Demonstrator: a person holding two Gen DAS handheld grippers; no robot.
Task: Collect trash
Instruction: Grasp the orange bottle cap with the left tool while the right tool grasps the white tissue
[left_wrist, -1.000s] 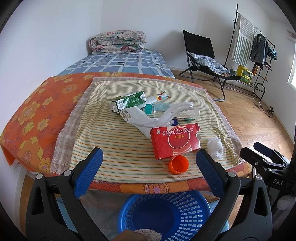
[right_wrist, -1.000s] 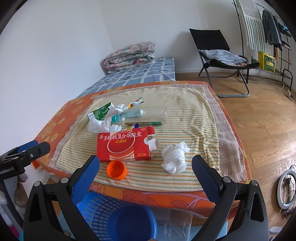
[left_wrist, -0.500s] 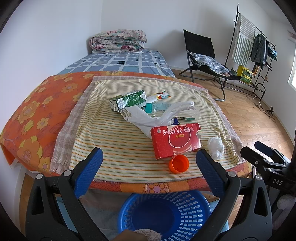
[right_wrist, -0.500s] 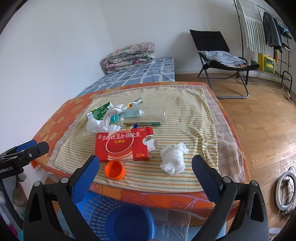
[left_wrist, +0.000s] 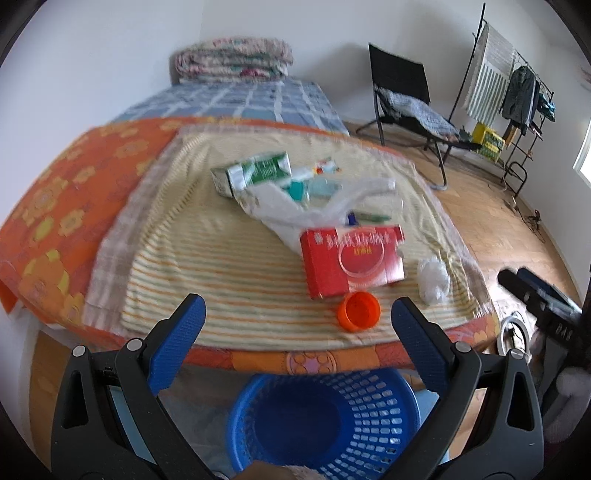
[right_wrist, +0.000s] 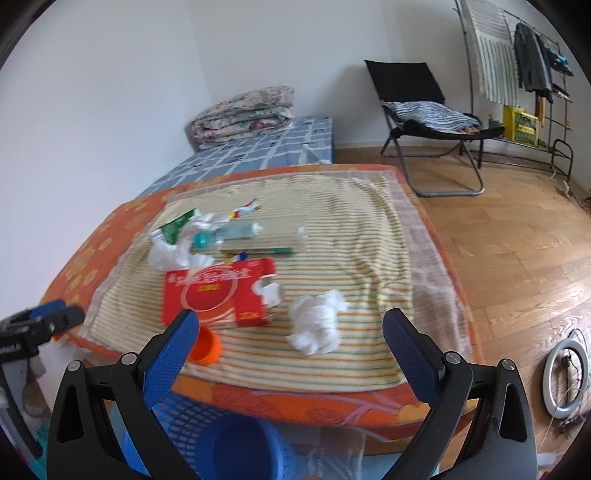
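Both grippers, left (left_wrist: 295, 325) and right (right_wrist: 290, 338), hang wide open and empty at the bed edge above the blue basket (left_wrist: 373, 413), with trash on the striped cloth (right_wrist: 354, 229): red box (right_wrist: 218, 295), orange cap (right_wrist: 205, 347), crumpled tissue (right_wrist: 317, 326), green carton (left_wrist: 258, 171), plastic bag (left_wrist: 295, 210).

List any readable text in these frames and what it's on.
Red box: white print along the top and a circle logo, too blurred to read in either view.
Green carton: print blurred, unreadable.
Right gripper body, seen from the left wrist: pale letters, too blurred to read.
Nothing else carries text.
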